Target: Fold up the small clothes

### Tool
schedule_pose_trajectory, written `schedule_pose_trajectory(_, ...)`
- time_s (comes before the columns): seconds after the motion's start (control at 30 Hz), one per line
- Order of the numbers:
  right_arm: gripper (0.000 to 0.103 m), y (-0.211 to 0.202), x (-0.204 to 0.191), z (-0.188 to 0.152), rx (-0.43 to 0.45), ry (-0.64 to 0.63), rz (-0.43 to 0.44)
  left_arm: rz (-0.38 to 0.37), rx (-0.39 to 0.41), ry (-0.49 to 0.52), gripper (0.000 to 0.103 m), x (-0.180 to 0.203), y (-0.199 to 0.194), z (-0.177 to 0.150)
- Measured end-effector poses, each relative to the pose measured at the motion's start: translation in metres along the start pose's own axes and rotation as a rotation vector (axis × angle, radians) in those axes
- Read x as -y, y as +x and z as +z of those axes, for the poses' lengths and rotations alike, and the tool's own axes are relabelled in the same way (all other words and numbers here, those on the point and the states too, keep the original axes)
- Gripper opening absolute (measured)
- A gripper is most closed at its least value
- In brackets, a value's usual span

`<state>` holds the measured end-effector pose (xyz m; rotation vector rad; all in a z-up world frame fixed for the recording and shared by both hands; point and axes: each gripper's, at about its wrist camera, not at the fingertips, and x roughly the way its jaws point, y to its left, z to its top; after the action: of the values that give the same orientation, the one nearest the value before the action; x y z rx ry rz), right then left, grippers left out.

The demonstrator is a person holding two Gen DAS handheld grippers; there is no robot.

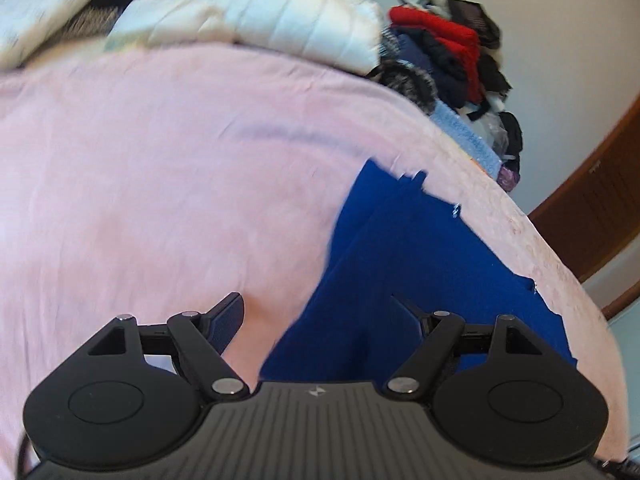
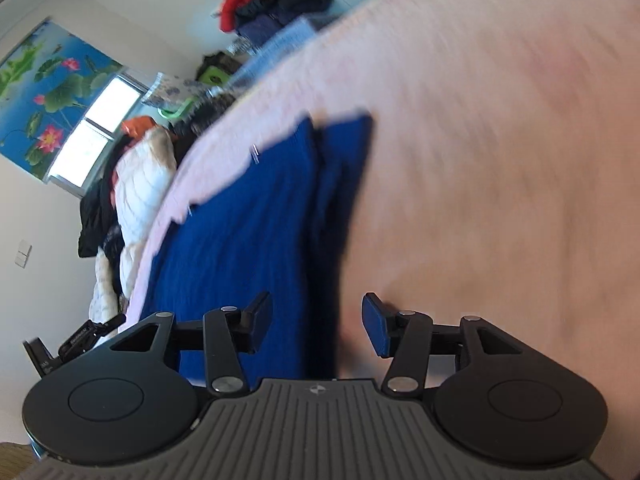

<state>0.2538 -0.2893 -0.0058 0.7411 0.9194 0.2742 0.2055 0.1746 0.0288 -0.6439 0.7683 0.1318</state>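
A dark blue garment lies flat on the pink bed cover, near the bed's edge, with one side folded over itself. My left gripper is open just above its near end, its right finger over the blue cloth and its left finger over the pink cover. The garment also shows in the right wrist view. My right gripper is open above its near end, straddling the folded edge. Both views are blurred by motion.
A white padded jacket and a heap of red, black and navy clothes lie at the far side of the bed. A brown wooden door stands to the right. A window and a lotus poster are on the wall.
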Motion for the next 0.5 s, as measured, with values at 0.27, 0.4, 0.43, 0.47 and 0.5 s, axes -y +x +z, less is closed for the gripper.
schedule_pose_trajectory(0.27,0.060,0.018,-0.007,-0.030,0.011,0.150,0.107,-0.146,-0.012,-0.145,0.078,0.011,0.011,-0.019)
schedule_pose_trajectory(0.4,0.013,0.033,-0.017,-0.025,0.017,0.120,0.019,-0.083,-0.070,-0.145,0.005,0.019,0.030,-0.014)
schedule_pose_trajectory(0.43,0.013,0.033,-0.021,-0.025,0.019,0.084,0.002,-0.076,-0.070,-0.138,0.005,0.020,0.029,-0.013)
schedule_pose_trajectory(0.47,0.012,0.030,-0.030,-0.025,0.022,0.029,-0.024,-0.060,-0.059,-0.109,0.005,0.023,0.024,-0.012)
schedule_pose_trajectory(0.5,0.012,0.025,-0.038,-0.026,0.033,-0.013,-0.041,-0.034,-0.032,-0.051,0.005,0.029,0.015,-0.010)
